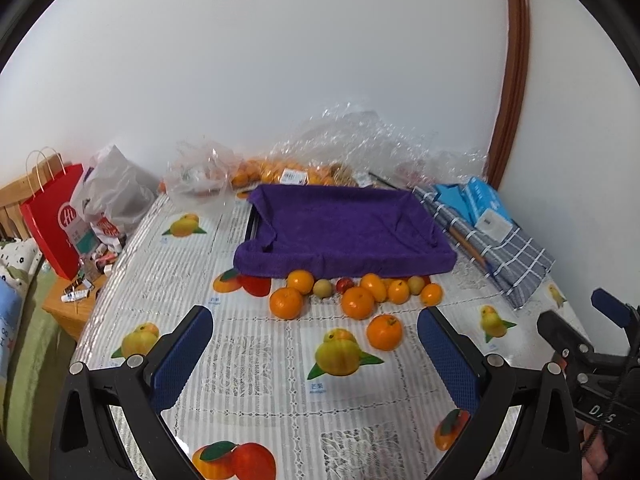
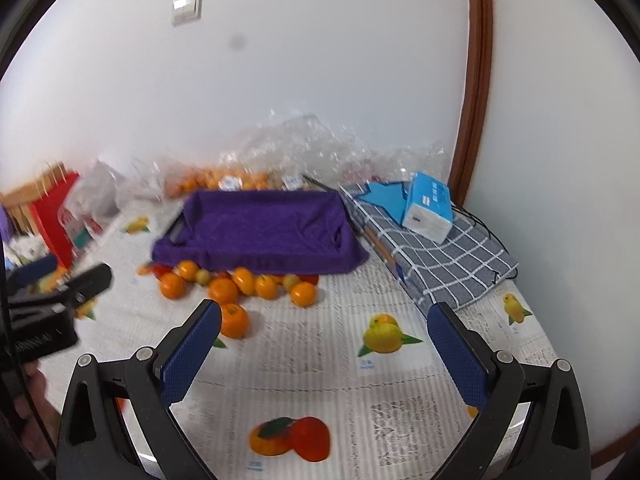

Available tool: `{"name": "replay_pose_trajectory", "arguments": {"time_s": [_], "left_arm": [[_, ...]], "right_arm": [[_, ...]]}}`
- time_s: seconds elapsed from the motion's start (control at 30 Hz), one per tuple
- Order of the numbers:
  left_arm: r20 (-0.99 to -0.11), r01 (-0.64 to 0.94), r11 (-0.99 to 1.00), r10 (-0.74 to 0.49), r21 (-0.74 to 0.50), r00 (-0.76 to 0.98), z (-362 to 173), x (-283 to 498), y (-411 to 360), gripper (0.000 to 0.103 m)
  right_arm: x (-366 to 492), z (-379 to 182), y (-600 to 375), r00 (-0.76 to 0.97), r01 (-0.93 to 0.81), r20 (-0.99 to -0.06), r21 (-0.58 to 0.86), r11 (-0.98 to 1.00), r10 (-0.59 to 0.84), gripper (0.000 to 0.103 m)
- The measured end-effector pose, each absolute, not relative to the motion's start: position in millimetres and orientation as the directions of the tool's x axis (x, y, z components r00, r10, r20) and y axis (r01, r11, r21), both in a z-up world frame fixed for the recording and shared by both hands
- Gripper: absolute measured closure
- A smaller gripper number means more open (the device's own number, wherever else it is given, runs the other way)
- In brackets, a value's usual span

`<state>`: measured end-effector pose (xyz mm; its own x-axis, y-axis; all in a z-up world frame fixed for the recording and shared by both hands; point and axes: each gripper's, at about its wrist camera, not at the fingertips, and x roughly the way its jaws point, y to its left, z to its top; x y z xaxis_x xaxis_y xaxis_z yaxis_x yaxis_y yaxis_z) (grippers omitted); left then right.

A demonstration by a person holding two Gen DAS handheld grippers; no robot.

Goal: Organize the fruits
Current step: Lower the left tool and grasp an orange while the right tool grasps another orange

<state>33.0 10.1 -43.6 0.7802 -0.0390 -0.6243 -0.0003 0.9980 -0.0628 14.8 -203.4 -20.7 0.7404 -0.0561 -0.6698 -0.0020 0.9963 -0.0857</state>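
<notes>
Several oranges and small yellow-green and red fruits lie in a loose row on the table, just in front of a tray draped in purple cloth. One orange sits apart, nearer to me. My left gripper is open and empty, short of the fruits. My right gripper is open and empty, to the right of the pile; the lone orange lies by its left finger. The purple tray holds nothing that I can see.
Clear plastic bags with more oranges lie behind the tray by the wall. A checked cloth with a blue tissue box is at the right. A red paper bag and a grey bag stand at the left edge.
</notes>
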Motion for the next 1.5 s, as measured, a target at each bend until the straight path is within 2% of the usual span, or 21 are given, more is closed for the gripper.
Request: {"name": "replay_pose_trajectory", "arguments": {"time_s": [0.13, 0.3, 0.37, 0.43, 0.57, 0.63, 0.73, 1.03, 1.13, 1.2, 1.27, 1.33, 1.5], "left_arm": [[-0.631, 0.0, 0.997, -0.049, -0.078, 0.774, -55.3, 45.9, 12.3, 0.001], [-0.659, -0.001, 0.999, -0.031, -0.048, 0.752, -80.0, 60.3, 14.5, 0.001], [-0.675, -0.007, 0.998, -0.031, -0.054, 0.737, -89.2, 66.0, 19.6, 0.005], [-0.699, -0.006, 0.997, -0.053, -0.082, 0.713, -100.4, 73.0, 27.8, 0.018], [-0.721, -0.024, 0.998, -0.027, -0.059, 0.692, -123.7, 80.6, 43.8, 0.02], [-0.738, -0.034, 0.997, -0.023, -0.063, 0.675, -138.0, 85.0, 54.0, 0.02], [-0.768, -0.05, 0.99, -0.068, -0.129, 0.637, -155.0, 91.8, 71.0, 0.021], [-0.772, -0.032, 0.995, -0.05, -0.091, 0.634, -176.0, 117.2, 74.9, 0.021], [-0.761, 0.01, 0.995, -0.082, -0.099, 0.643, -177.4, 122.1, 71.7, 0.021], [-0.757, 0.042, 0.99, -0.129, -0.134, 0.641, -176.6, 128.5, 70.6, 0.021], [-0.768, 0.042, 0.993, -0.115, -0.114, 0.63, -179.0, 136.0, 67.3, 0.021], [-0.769, 0.057, 0.994, -0.104, -0.088, 0.631, -179.4, 140.7, 62.4, 0.025], [-0.76, 0.078, 0.99, -0.139, -0.116, 0.635, -177.7, 145.9, 59.9, 0.033]], "right_arm": [[27.9, -42.7, -204.7, 0.712, -0.019, -0.699, -0.115, 0.993, -0.067, 0.002], [44.1, -74.8, -207.8, 0.693, -0.027, -0.72, -0.081, 0.996, -0.04, 0.002], [50.3, -87.3, -210.0, 0.691, -0.032, -0.722, -0.058, 0.998, -0.02, 0.002], [55.6, -98.5, -211.7, 0.688, -0.048, -0.725, -0.028, 0.998, 0.013, 0.002], [72.9, -118.9, -214.9, 0.653, -0.037, -0.758, -0.031, 0.999, 0.001, 0.002], [82.1, -130.4, -219.6, 0.636, -0.034, -0.771, 0.017, 0.999, 0.034, 0.003], [93.1, -144.0, -223.8, 0.605, -0.036, -0.793, 0.062, 0.997, 0.071, 0.014], [130.3, -166.9, -210.3, 0.605, -0.07, -0.791, 0.063, 0.996, 0.092, 0.016], [139.7, -172.1, -211.0, 0.573, -0.06, -0.811, 0.099, 0.993, 0.115, 0.027], [143.4, -172.3, -214.5, 0.576, -0.045, -0.808, 0.117, 0.992, 0.122, 0.027], [147.3, -173.5, -215.9, 0.572, -0.042, -0.811, 0.124, 0.991, 0.125, 0.028], [152.4, -174.1, -216.0, 0.575, -0.033, -0.809, 0.123, 0.992, 0.12, 0.032], [159.2, -172.3, -209.0, 0.593, -0.049, -0.797, 0.103, 0.994, 0.112, 0.039]]}}
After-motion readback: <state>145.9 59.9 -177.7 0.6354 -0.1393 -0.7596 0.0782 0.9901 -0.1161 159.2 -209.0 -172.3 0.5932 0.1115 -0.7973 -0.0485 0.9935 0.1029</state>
